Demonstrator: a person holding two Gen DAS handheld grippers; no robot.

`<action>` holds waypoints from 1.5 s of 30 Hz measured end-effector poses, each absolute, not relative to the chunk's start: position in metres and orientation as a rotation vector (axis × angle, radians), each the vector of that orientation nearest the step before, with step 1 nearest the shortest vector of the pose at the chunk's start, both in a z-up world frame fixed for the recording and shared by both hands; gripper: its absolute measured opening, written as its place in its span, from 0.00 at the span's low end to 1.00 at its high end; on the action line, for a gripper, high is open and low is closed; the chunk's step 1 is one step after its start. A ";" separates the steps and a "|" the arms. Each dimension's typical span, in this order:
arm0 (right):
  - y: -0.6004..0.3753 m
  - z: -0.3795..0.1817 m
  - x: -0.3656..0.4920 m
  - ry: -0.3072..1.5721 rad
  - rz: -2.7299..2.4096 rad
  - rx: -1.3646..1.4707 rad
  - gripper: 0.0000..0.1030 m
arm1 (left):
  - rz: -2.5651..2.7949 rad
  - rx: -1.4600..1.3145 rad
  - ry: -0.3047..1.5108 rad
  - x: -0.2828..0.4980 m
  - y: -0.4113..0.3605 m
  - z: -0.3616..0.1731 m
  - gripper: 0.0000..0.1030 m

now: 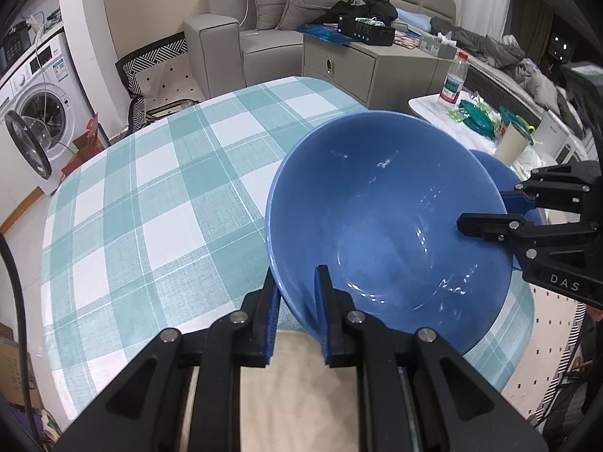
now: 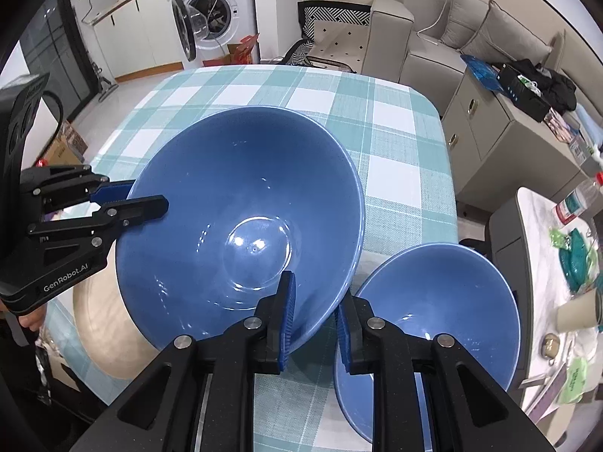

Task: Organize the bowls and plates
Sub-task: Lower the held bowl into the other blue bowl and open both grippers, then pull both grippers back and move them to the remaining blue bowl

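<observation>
Holding the big blue bowl [image 2: 241, 226] with both tools, you have it tipped up over the checked surface [image 1: 150, 188]. Your left gripper [image 1: 296, 312] has its jaws shut on the bowl's near rim, one blue pad inside the bowl and one outside. Your right gripper [image 2: 314, 324] does the same on the other side of the rim, with one pad inside and one pad outside, so its jaws are closed on the bowl too. In the right wrist view, the left gripper comes in from the left edge and pinches the rim there. In the left wrist view, the right gripper comes in from the right edge. A small blue bowl [image 2: 437, 309] sits on the surface just beside the big one, to its right, and it is partly hidden behind your right gripper. A round tan thing [image 2: 101, 324] lies under the big bowl's left side, but you cannot tell what it is. Beyond the surface you can see a washing machine [image 2: 211, 11] with its door open, a grey sofa [image 2: 433, 37], and a small white side table [image 1: 478, 135] with a water bottle [image 1: 454, 79] on it.
</observation>
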State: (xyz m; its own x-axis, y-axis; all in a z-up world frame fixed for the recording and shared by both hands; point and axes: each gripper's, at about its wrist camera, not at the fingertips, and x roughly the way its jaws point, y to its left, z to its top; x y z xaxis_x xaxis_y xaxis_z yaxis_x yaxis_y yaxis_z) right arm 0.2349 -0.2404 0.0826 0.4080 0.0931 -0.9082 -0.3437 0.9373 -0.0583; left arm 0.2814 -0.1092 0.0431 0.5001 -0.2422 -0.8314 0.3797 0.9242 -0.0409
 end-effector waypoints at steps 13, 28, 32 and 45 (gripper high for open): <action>-0.235 0.076 0.234 1.136 0.266 -0.315 0.24 | -0.394 0.157 1.004 0.280 -0.109 0.037 0.15; -0.233 0.079 0.232 1.086 0.237 -0.390 0.50 | -0.389 0.157 1.004 0.281 -0.107 0.035 0.23; -0.237 0.081 0.233 1.078 0.240 -0.368 0.60 | -0.374 0.157 0.991 0.282 -0.104 0.036 0.45; -0.248 0.091 0.229 1.013 0.285 -0.241 0.89 | -0.402 0.111 0.898 0.278 -0.100 0.054 0.96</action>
